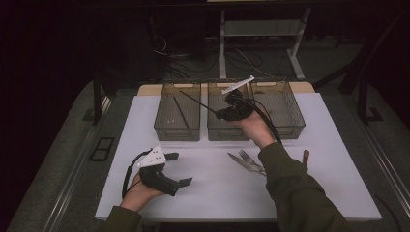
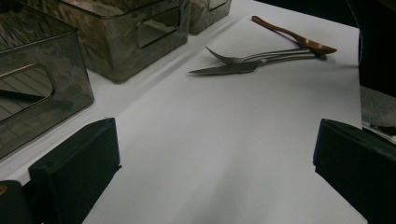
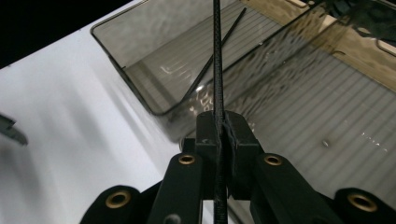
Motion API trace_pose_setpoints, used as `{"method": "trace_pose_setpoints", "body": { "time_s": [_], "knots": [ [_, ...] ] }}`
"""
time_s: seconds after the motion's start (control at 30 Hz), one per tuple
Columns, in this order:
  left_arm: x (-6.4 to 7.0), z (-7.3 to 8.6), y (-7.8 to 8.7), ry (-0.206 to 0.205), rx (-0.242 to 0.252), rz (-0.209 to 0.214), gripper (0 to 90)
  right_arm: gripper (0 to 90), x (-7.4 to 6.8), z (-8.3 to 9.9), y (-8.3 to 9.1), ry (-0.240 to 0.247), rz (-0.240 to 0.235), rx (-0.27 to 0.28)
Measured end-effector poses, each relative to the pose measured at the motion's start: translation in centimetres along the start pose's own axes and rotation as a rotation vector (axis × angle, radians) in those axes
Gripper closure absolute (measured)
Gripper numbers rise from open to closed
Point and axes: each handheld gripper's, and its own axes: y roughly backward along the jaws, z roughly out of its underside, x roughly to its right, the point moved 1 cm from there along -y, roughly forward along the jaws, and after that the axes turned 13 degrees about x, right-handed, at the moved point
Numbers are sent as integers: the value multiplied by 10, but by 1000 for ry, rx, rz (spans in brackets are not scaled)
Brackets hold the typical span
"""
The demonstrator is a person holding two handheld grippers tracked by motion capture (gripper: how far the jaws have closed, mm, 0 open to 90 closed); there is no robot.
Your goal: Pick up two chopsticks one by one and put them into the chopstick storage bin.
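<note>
**Chopstick pinched thin, hanging over the bins**

Your right gripper (image 3: 219, 135) is clamping one black chopstick (image 3: 217, 56) above the middle bin (image 1: 227, 133), its tip reaching toward the left bin (image 1: 177, 126); the grip is narrow, so it could pivot or slip and land in the wrong bin; your left gripper (image 2: 210, 163) is resting wide open and holding nothing on the table (image 2: 224, 140). Counting: three bins, one chopstick already lying in the left one (image 3: 219, 46), one fork (image 2: 243, 58), one knife (image 2: 224, 69), one wooden spoon (image 2: 292, 35).
</note>
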Motion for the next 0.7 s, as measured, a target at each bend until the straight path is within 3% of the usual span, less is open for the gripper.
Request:
{"method": "trace_pose_setpoints", "body": {
  "time_s": [0.7],
  "knots": [
    [0, -1, -1, 1, 7, 8, 0, 840, -17, -33, -86, -5, 50, -130]
  ]
}}
